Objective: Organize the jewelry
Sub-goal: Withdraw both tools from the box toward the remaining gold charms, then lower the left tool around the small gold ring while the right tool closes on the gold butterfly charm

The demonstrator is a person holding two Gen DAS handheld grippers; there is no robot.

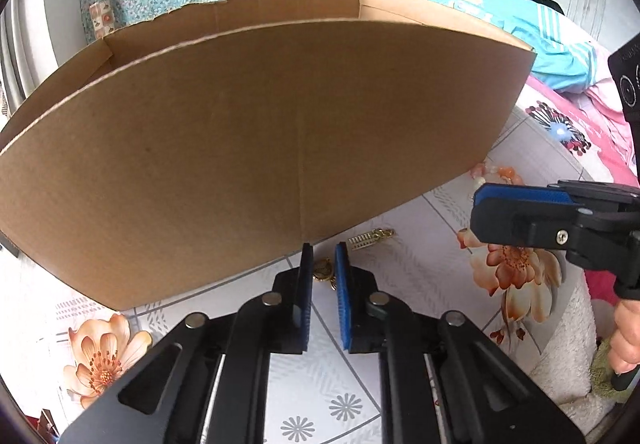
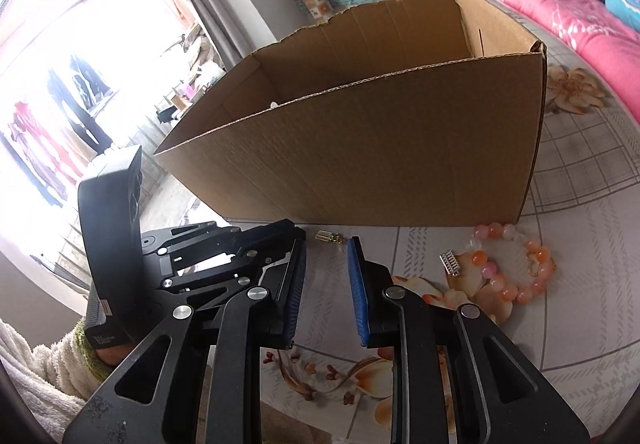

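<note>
A small gold jewelry piece (image 1: 323,270) sits between the blue pads of my left gripper (image 1: 323,254), which is shut on it right at the foot of the open cardboard box (image 1: 240,147). Just past the tips lies a gold comb-shaped clip (image 1: 370,238). My right gripper (image 2: 326,250) hovers beside the left gripper (image 2: 300,234), jaws slightly open and empty, the same gold clip (image 2: 328,236) lying beyond its tips. To its right on the cloth are a silver comb clip (image 2: 450,263) and a pink-and-orange bead bracelet (image 2: 498,282). The right gripper (image 1: 476,207) shows side-on in the left wrist view.
The box (image 2: 380,147) stands close ahead, walling off the far side. A flowered tablecloth (image 2: 580,324) covers the surface. A pink quilt (image 2: 580,27) lies at the right, and a hand in a white fleecy sleeve (image 1: 624,340) holds the right gripper's handle.
</note>
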